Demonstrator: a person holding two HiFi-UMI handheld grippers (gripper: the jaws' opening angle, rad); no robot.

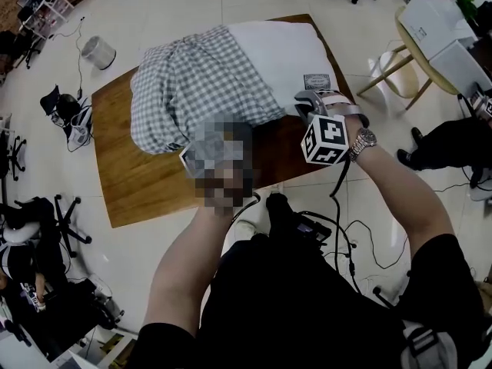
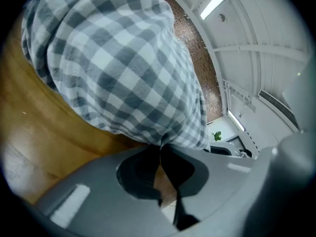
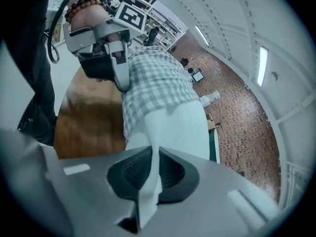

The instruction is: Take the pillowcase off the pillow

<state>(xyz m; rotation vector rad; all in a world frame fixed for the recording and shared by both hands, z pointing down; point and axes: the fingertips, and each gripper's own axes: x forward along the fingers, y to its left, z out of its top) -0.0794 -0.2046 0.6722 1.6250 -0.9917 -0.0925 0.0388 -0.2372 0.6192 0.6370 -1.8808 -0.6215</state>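
A grey-and-white checked pillowcase (image 1: 192,83) covers the left part of a white pillow (image 1: 284,52) lying on a wooden table (image 1: 138,183). The pillow's bare right part sticks out of the case. My left gripper (image 2: 160,149) is shut on a pinch of the checked pillowcase (image 2: 123,58) at its near edge; in the head view a mosaic patch largely covers this gripper. My right gripper (image 1: 307,102) is shut on the near edge of the bare pillow (image 3: 177,127), with white fabric squeezed between its pads. From the right gripper view, the left gripper (image 3: 122,83) shows against the pillowcase (image 3: 153,78).
The table stands on a pale tiled floor. A grey bin (image 1: 98,52) sits to the far left. A round wooden table (image 1: 430,52) with white boxes (image 1: 434,18) is at the far right. Office chairs, cables and bags lie around the edges.
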